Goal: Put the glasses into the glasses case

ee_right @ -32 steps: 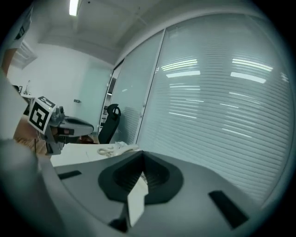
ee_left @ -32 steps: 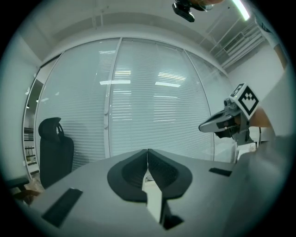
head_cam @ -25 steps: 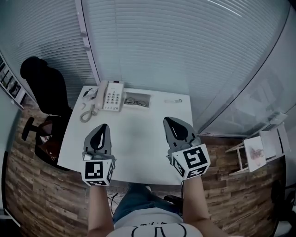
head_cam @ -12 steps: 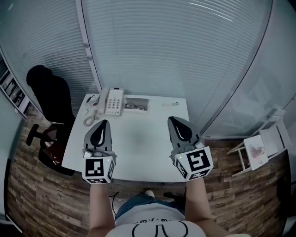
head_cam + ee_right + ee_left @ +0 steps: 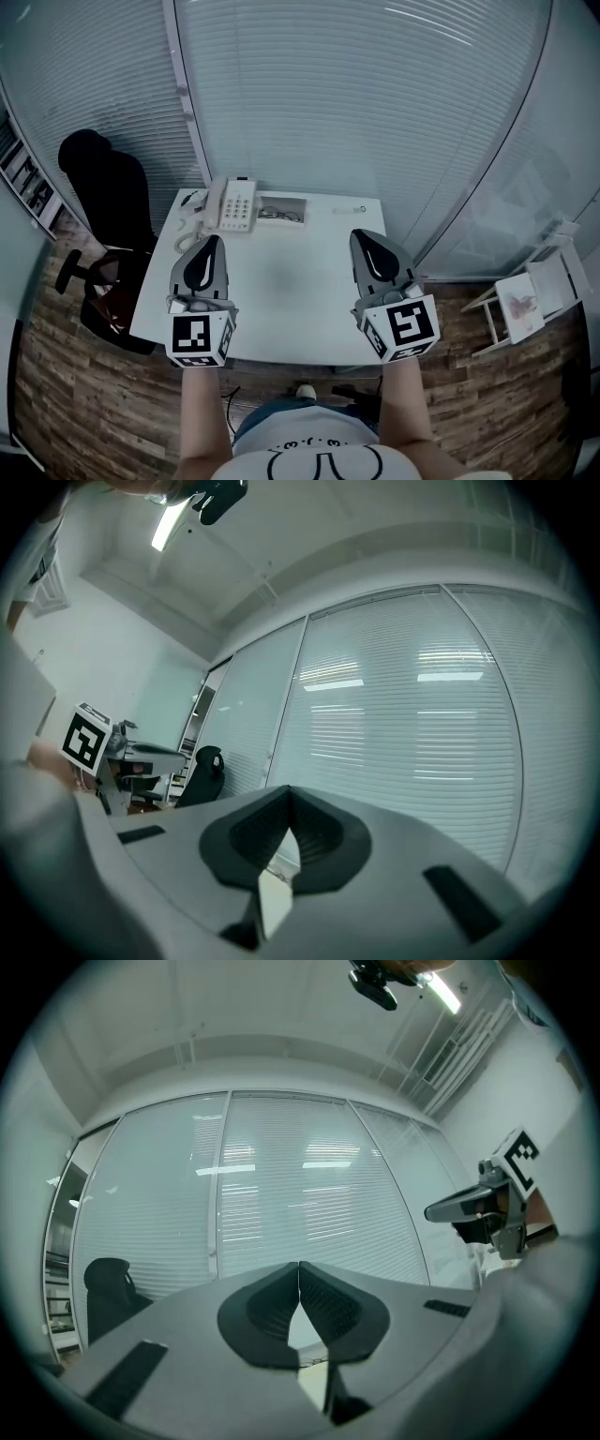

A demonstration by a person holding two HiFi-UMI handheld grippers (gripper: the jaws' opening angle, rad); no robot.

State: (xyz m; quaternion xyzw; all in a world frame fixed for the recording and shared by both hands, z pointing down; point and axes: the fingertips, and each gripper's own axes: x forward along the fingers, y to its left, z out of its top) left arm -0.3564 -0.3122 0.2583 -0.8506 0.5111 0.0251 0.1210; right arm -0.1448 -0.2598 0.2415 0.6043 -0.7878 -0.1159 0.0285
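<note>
At the far edge of the white desk (image 5: 281, 300) lies a flat grey glasses case (image 5: 293, 203). Dark-rimmed glasses (image 5: 279, 215) rest on it; whether the case is open I cannot tell. My left gripper (image 5: 208, 246) hovers over the desk's front left, well short of the case, its jaws pressed together and empty. My right gripper (image 5: 367, 240) hangs over the front right, also shut on nothing. In the left gripper view the left gripper (image 5: 299, 1267) points up at the blinds with its tips touching. The right gripper (image 5: 288, 791) looks the same in its own view.
A white desk phone (image 5: 232, 202) with a coiled cord sits at the back left, beside the case. A small pale object (image 5: 349, 210) lies at the back right. A black office chair (image 5: 103, 192) stands left of the desk, a white rack (image 5: 525, 300) to its right. Window blinds rise behind.
The view has pulled back from the desk and the case now looks farther off. Both grippers stay shut and side by side, the right one slightly further right.
</note>
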